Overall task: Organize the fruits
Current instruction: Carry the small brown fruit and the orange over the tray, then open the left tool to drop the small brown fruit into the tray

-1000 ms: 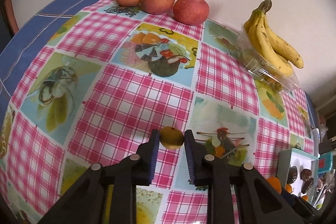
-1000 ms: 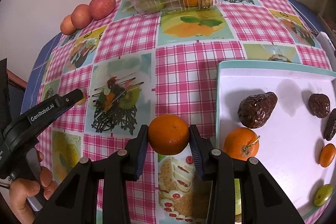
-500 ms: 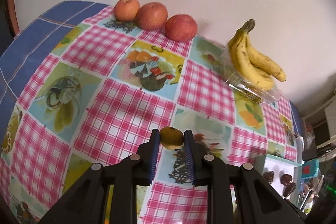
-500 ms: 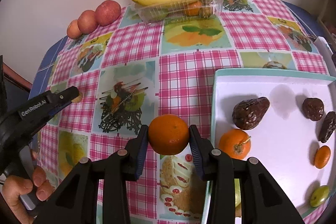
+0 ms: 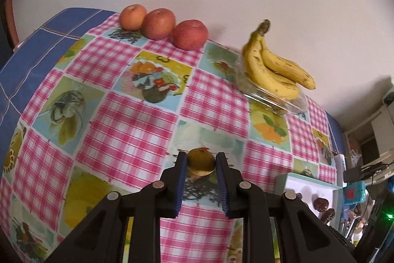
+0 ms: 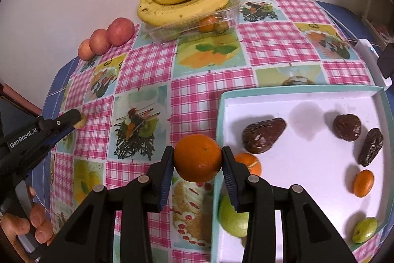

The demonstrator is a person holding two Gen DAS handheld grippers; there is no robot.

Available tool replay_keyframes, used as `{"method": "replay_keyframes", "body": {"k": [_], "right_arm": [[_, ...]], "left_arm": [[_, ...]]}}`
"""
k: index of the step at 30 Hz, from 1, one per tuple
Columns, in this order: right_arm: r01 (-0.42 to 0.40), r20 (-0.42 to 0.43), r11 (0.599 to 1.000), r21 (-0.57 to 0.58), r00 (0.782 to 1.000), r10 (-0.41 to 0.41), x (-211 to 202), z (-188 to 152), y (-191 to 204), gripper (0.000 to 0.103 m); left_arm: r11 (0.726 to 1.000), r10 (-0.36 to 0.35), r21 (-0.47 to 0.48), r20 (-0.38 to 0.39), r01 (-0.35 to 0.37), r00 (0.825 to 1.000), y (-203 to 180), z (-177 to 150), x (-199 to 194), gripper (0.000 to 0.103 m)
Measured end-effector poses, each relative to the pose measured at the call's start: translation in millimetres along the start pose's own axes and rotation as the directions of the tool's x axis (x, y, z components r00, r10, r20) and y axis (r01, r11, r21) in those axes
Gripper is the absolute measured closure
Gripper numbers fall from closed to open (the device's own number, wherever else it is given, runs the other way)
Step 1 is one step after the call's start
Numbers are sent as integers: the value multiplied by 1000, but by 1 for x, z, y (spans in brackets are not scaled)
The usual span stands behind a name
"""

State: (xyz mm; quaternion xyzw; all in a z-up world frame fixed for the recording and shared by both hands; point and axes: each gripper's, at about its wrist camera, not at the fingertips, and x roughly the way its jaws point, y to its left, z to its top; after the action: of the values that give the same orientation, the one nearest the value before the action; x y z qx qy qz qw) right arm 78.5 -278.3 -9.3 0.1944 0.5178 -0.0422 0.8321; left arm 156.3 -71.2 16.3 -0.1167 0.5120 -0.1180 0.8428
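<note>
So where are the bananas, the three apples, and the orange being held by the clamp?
bananas point(image 6: 187, 4): right wrist view, on the middle of the lower banana's skin.
three apples point(image 5: 189, 34): left wrist view, on the front of the rightmost apple.
orange point(image 6: 197, 157): right wrist view, on the centre of its peel.

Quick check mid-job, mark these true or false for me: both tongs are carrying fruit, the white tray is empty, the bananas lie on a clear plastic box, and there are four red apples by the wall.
1. Both tongs carry fruit. True: the left tongs grip a small yellow-brown fruit, the right tongs a round orange mandarin.
2. The white tray with the teal rim is empty. False: it holds dark brown fruits, mandarins and green fruits.
3. The yellow bananas lie on a clear plastic box. True.
4. Four red apples stand by the wall. False: three red apples.
</note>
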Motion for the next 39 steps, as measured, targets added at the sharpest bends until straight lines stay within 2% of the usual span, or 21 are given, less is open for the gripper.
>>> {"method": "replay_keyframes", "body": {"k": [10, 20, 29, 39], "right_arm": [[70, 35, 994, 87, 997, -74, -21, -3, -59, 63], [70, 80, 994, 83, 994, -77, -35, -1, -82, 63], [103, 116, 984, 144, 986, -120, -51, 2, -112, 63], [176, 113, 961, 211, 973, -203, -58, 1, -154, 63]], "left_arm": [[997, 14, 76, 44, -18, 999, -55, -8, -14, 78], [985, 0, 175, 83, -14, 997, -109, -29, -30, 78], [975, -29, 222, 21, 24, 999, -132, -49, -18, 78], [949, -34, 313, -34, 43, 999, -166, -73, -3, 78]]}}
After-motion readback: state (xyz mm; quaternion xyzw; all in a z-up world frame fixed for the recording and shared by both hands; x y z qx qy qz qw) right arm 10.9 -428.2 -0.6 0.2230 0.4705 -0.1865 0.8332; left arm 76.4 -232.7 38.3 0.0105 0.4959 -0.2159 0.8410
